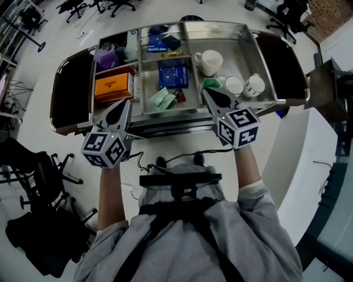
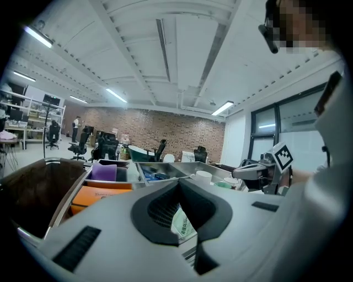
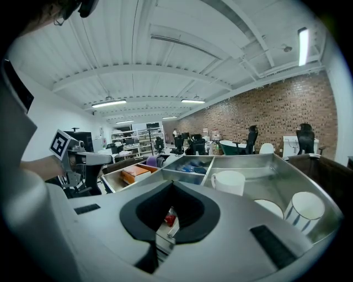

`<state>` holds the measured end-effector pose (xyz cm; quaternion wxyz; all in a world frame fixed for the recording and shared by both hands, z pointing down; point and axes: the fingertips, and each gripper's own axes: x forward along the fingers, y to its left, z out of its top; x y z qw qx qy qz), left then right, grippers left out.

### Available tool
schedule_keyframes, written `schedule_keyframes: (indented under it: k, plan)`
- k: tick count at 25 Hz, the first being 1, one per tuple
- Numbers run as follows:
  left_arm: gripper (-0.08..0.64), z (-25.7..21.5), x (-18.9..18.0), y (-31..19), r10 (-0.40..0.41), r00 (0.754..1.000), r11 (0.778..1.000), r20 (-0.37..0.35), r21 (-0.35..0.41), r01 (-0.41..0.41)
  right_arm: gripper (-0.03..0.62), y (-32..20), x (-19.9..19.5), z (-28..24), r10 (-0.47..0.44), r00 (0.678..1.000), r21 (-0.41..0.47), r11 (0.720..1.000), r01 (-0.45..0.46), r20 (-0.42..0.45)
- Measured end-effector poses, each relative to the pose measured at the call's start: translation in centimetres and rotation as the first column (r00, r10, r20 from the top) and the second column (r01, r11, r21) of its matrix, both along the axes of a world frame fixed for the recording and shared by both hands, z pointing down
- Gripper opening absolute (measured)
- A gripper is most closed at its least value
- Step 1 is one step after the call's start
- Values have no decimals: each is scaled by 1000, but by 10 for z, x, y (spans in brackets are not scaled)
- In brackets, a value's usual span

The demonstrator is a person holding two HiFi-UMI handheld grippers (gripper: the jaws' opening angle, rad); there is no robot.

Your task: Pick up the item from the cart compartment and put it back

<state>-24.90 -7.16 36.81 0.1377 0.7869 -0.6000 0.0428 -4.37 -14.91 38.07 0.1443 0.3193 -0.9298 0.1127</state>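
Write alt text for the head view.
The left hand-held gripper and right hand-held gripper, both shut and empty, point at the near edge of a metal cart. Its compartments hold an orange box, blue packets, a green packet and white mugs.

Took large white mug [image 1: 209, 61] as reference; logged plain cup [image 1: 234, 86] and striped cup [image 1: 256, 83] just right of it and nearer, blue box [image 1: 173, 76] just left of it, orange box [image 1: 113, 85] and purple pouch [image 1: 106, 55] well left of it. Noted black office chairs [image 1: 118, 5] on the pale floor [image 1: 49, 55] beyond the mug and another black chair [image 1: 38, 165] far left of it, nearer. Saw brick wall [image 3: 276, 110] behind the mug from the right gripper view.
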Motion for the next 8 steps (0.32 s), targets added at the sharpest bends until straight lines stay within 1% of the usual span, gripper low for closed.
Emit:
schedule_keyframes:
  k: [8]
  plan:
    - [5, 3, -1, 3, -13, 1000, 1000, -1, -12, 13, 9, 1, -4, -1, -10, 1000, 3, 1000, 10, 3]
